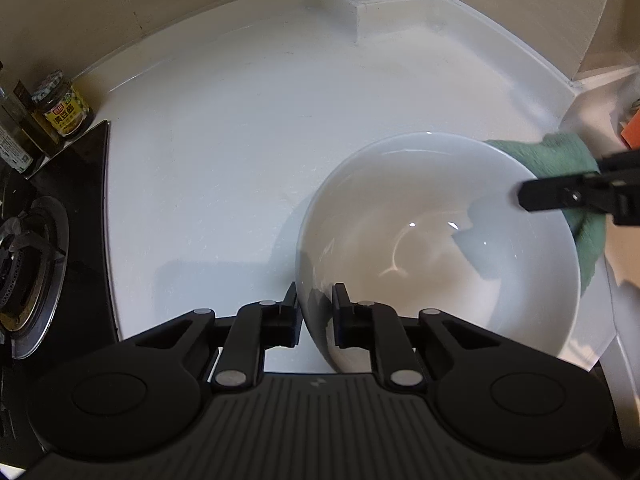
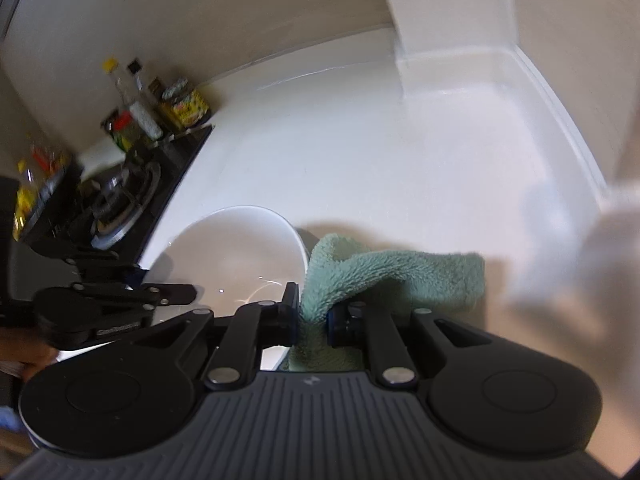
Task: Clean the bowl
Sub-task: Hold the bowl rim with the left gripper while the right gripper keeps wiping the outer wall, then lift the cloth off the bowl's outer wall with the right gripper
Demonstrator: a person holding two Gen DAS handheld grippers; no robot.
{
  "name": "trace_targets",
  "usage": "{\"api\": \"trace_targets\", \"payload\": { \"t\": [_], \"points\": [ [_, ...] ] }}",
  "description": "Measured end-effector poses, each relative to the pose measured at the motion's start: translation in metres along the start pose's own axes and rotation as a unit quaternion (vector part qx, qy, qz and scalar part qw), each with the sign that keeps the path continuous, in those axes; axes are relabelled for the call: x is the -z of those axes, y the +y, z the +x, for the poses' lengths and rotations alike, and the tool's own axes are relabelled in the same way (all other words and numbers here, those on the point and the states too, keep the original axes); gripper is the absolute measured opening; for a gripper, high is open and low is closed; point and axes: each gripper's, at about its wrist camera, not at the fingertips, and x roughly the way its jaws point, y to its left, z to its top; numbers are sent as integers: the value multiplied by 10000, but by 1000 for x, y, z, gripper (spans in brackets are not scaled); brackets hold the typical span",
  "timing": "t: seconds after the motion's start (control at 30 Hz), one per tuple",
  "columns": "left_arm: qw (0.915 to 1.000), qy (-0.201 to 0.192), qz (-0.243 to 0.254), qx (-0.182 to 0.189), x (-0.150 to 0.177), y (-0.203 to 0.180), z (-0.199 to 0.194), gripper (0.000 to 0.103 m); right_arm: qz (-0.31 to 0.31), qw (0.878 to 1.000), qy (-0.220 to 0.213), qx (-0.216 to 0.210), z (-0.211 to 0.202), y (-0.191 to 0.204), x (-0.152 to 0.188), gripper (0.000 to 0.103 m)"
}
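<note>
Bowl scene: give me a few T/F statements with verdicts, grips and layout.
1. The left tongs clamp the bowl rim. True.
2. The right tongs are empty. False: they pinch the green cloth.
3. The bowl holds food scraps. False: its inside looks bare and white.
4. A gas burner sits beside the counter. True.
5. The jar stands inside the bowl. False: it stands by the wall near the burner.

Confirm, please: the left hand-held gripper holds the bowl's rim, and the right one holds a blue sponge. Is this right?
Not quite. The right hand-held gripper holds a green cloth, as the right wrist view shows. The left hand-held gripper does hold the bowl by its rim.
</note>
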Motion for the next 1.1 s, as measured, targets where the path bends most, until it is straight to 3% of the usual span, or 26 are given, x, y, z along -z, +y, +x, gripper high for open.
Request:
{"api": "trace_targets", "payload": {
  "t": [0.33,0.67,0.87,1.1],
  "points": [
    [9998,-96,-169,87,4,-2,-3,15,369,9991,-48,-194,-18,-2,29,14],
    [9988,-261,-416,87,13,-4,-5,16,448,9985,-303,-47,-19,6,39,14],
    [9977,-294,-614,-3,19,-2,-5,15,354,9990,-282,38,-11,5,28,13],
    [9956,-75,-929,-7,21,0,-3,16,447,9984,-346,-66,8,-7,5,11]
  ]
}}
